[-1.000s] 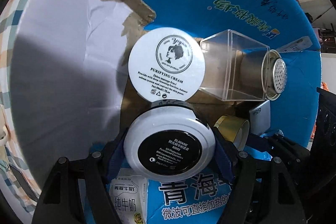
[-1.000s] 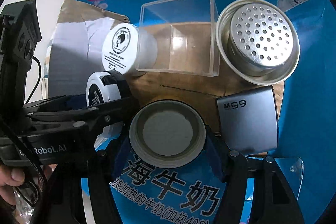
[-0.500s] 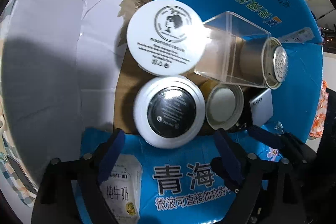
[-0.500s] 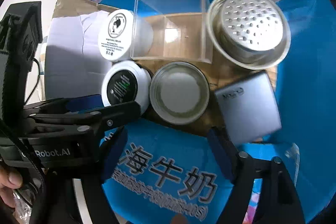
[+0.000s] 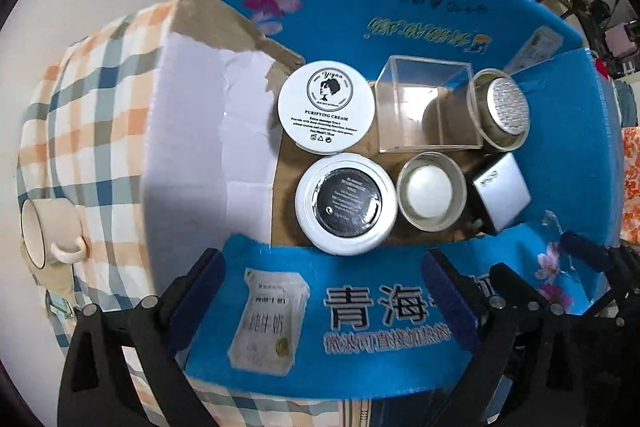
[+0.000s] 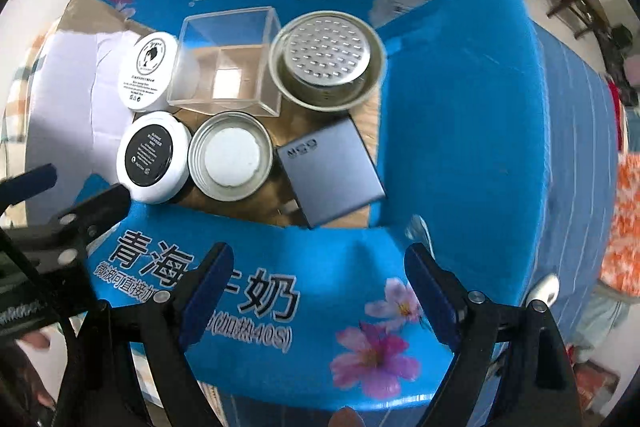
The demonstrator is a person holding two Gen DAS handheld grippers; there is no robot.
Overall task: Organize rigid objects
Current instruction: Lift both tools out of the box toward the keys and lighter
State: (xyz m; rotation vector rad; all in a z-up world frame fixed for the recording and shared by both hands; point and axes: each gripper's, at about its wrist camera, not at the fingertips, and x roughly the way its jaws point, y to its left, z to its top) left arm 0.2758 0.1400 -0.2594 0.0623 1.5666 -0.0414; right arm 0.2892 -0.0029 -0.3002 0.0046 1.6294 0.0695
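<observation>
Cardboard box (image 5: 552,131) with blue printed flaps, standing on a checked tablecloth (image 5: 80,99), fills both views and serves as the landmark for everything else. Inside it, on the brown floor, six rigid things sit in two rows. Largest is the clear plastic cube (image 5: 428,107) in the far row, between the white cream jar (image 5: 326,107) marked "Purifying Cream" on its left and the perforated metal strainer cup (image 5: 502,109) on its right; the cup touches the cube's side. In the near row, the grey square case (image 6: 330,173) lies in the right corner below the strainer cup, tilted a little. Next to it sits the round tin lid (image 6: 230,157) with a white liner, open side up, and just beside that, the white jar with a black label (image 5: 346,203), which is close to the box's near flap. Outside the box, a cream mug (image 5: 48,231) lies on its side on the tablecloth, well off to the left. Over the near flap hangs the left gripper (image 5: 322,287), its jaws opening wide with nothing between them. Beside it the right gripper (image 6: 320,289) also hangs over that flap, jaws spread wide and empty.
</observation>
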